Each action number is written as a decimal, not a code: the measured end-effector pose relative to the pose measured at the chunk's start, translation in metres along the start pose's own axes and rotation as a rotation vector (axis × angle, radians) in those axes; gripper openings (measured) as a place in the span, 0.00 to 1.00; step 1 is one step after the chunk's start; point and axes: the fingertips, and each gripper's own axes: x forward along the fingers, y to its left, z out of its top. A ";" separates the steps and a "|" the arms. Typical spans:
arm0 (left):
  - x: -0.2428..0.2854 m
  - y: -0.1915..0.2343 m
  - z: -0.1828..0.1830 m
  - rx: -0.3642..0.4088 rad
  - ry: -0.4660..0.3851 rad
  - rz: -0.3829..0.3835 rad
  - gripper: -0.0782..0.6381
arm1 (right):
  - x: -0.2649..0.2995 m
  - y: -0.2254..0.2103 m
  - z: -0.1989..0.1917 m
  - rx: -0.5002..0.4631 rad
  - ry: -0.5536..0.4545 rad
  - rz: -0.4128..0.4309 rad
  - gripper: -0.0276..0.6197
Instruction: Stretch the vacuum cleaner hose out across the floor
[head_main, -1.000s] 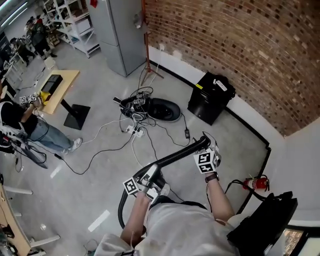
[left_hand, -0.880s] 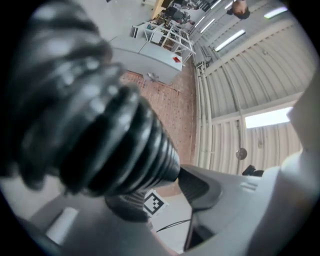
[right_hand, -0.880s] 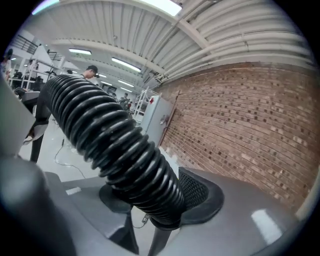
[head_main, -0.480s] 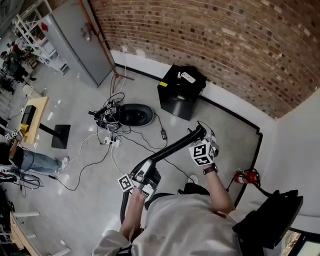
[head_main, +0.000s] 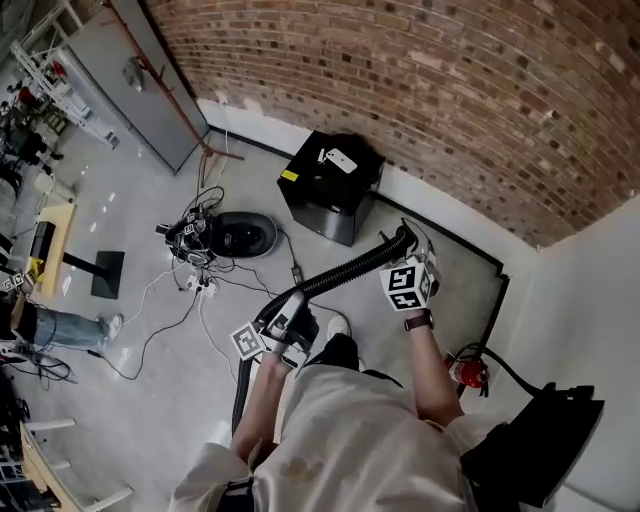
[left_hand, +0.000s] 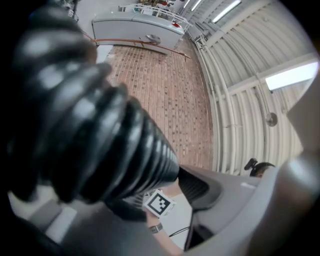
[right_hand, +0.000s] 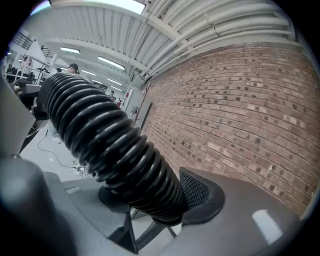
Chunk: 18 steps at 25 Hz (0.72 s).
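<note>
Brick wall (head_main: 420, 100) swinging closer since a second ago; left gripper (head_main: 288, 328) and right gripper (head_main: 405, 252) clamping the black ribbed hose (head_main: 345, 272), stretching between them above the floor (head_main: 150, 400); only the gripper views showing mesh-textured pads (right_hand: 196, 190) pressing its corrugations

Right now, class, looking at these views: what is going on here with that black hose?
A person holds a gripper in each hand near the brick wall. The left gripper and right gripper each have their jaws closed on the black ribbed vacuum hose, holding a stretch of it above the concrete floor. It is not yet laid out flat.
</note>
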 end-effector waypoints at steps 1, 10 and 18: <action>0.014 0.007 0.000 0.007 0.007 0.004 0.36 | 0.008 -0.011 -0.008 0.010 0.006 0.001 0.40; 0.137 0.074 0.022 -0.041 -0.075 0.046 0.38 | 0.119 -0.113 -0.020 -0.067 0.025 0.054 0.40; 0.170 0.109 0.037 0.106 -0.307 0.144 0.38 | 0.214 -0.100 -0.025 -0.163 -0.070 0.414 0.43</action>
